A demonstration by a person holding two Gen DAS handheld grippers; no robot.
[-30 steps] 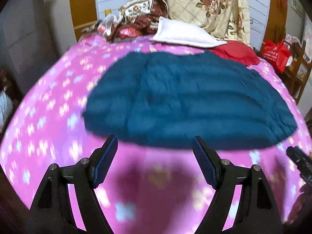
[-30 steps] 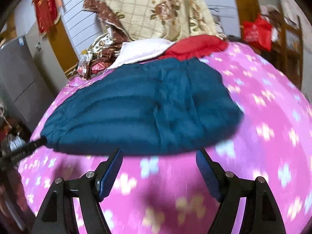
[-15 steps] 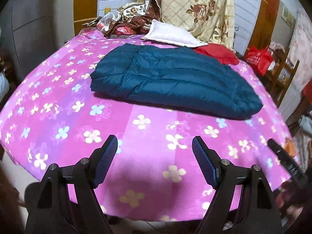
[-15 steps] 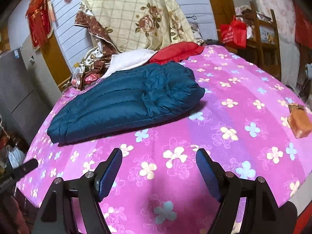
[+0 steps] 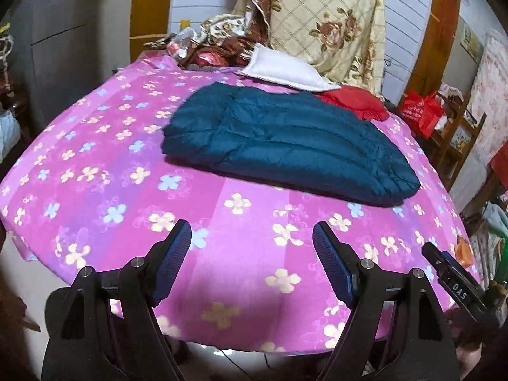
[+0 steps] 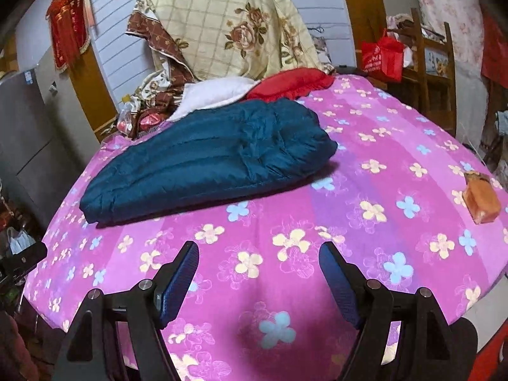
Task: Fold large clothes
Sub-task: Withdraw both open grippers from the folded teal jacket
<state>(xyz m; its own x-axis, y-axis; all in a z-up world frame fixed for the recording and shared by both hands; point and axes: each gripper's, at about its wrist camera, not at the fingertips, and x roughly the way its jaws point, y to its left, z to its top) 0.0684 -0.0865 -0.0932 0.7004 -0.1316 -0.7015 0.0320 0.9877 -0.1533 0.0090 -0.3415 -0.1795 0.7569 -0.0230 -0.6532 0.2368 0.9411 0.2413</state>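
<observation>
Landmark: the teal quilted down jacket (image 5: pixel 285 146), a long folded bundle on the pink flowered bedsheet (image 5: pixel 104 146); every place below is given from it.

Jacket, lie: flat on the sheet toward the far half of the bed, its stitched channels running along its length. In the right wrist view it (image 6: pixel 206 158) reaches from the bed's left edge toward the middle.

Left gripper (image 5: pixel 252 260): on the near side of the jacket and well apart from it, over the sheet close to the bed's near edge. Jaws spread wide, nothing between them; only flowered sheet shows in the gap.

Right gripper (image 6: pixel 258 281): also on the near side of the jacket, well apart from it, jaws spread wide and empty. Its dark tip shows at the right edge of the left wrist view.

Behind the jacket: a white pillow (image 5: pixel 285 70) touching or just overlapping the far edge, and a red cushion (image 5: pixel 355 103) just beside the pillow at the jacket's far right corner.

Further behind: a cream rose-patterned quilt (image 5: pixel 327 22) piled against the wall, above pillow and cushion.

Right of the jacket: an orange packet (image 6: pixel 481 201) on the sheet, well apart, near the bed's right edge.

Beyond the jacket's right end: a red bag (image 6: pixel 382 57) off the bed, by a wooden chair (image 6: pixel 435 66).
</observation>
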